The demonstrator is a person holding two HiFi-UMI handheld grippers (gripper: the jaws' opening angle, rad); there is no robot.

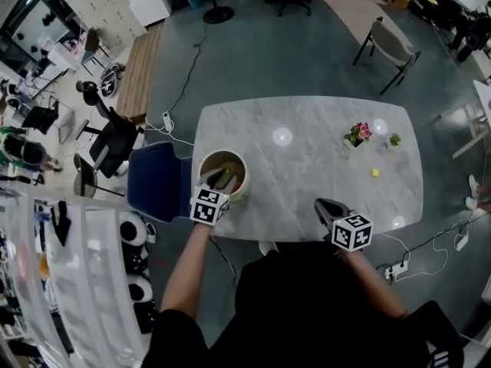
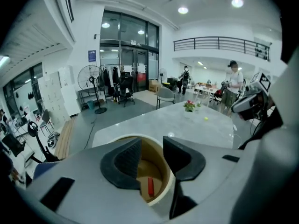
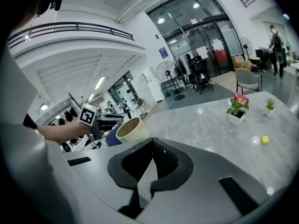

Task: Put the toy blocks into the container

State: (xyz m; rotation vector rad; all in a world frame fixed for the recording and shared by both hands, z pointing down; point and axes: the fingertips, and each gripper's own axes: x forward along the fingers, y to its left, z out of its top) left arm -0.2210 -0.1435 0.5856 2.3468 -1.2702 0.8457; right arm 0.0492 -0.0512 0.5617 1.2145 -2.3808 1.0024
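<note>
A beige round container point(image 1: 239, 176) stands at the table's near left edge. My left gripper point(image 1: 223, 178) hangs over its mouth, jaws apart with nothing between them. In the left gripper view, the gripper point(image 2: 152, 147) looks down into the container point(image 2: 164, 196), where a red block point(image 2: 150, 186) lies on the bottom. A small yellow block point(image 1: 374, 172) lies on the table to the right, also visible as the yellow block point(image 3: 265, 139) in the right gripper view. My right gripper point(image 1: 322, 206) is at the table's near edge, shut and empty, with its jaws point(image 3: 152, 146) pressed together.
A white pot with a pink flower point(image 1: 357, 135) and a small green plant point(image 1: 394, 139) stand at the back right of the marble table point(image 1: 307, 159). A blue chair point(image 1: 157, 181) sits left of the table. A grey chair point(image 1: 390, 46) stands beyond it.
</note>
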